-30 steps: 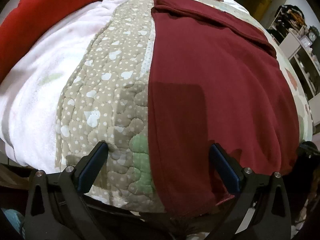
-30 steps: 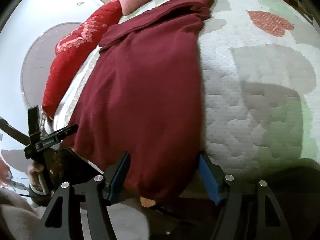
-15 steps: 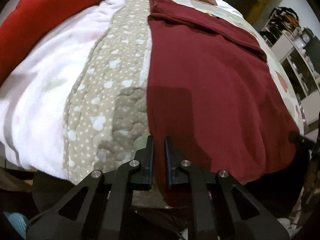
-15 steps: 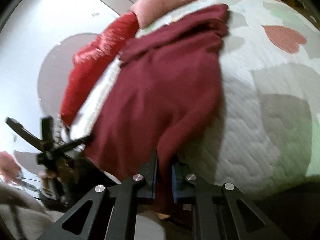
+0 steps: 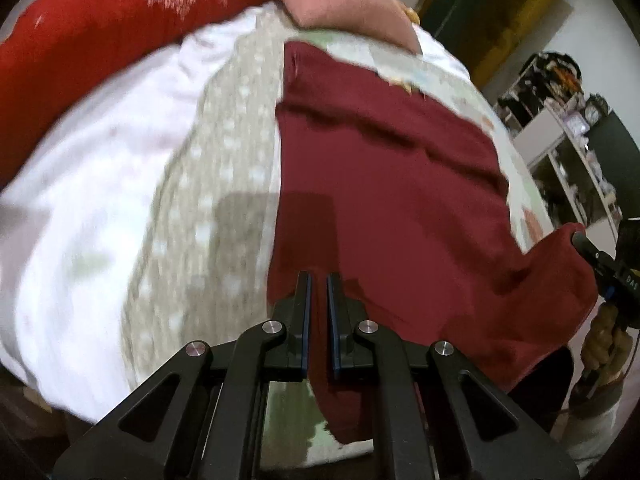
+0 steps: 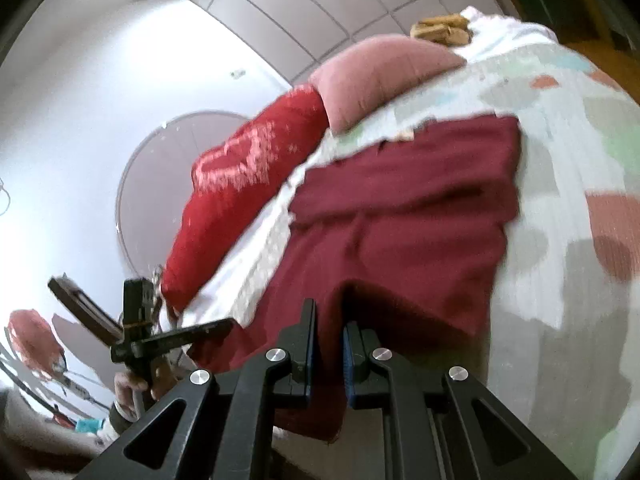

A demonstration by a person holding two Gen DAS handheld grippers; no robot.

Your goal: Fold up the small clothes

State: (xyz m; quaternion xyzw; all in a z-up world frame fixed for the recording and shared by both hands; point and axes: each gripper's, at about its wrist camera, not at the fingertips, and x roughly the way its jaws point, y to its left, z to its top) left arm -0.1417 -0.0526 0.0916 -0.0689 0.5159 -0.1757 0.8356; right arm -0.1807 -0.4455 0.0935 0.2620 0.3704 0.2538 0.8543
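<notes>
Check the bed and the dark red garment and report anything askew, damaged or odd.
Nothing looks damaged or spilled. The garment lies on the quilt, its far end folded over in a band. Its near corners are pinched in the left hand-held gripper and right hand-held gripper, so the near edge is bunched, as folding would leave it.

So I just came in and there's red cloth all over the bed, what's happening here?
A person is folding a maroon garment that lies on the quilted bedspread. Each hand holds a gripper, and both are shut on the garment's near edge: the left gripper at one corner, the right gripper at the other. The near end is held off the bed, while the far end lies flat near the pink pillow and red pillow. No fold is laid yet.
</notes>
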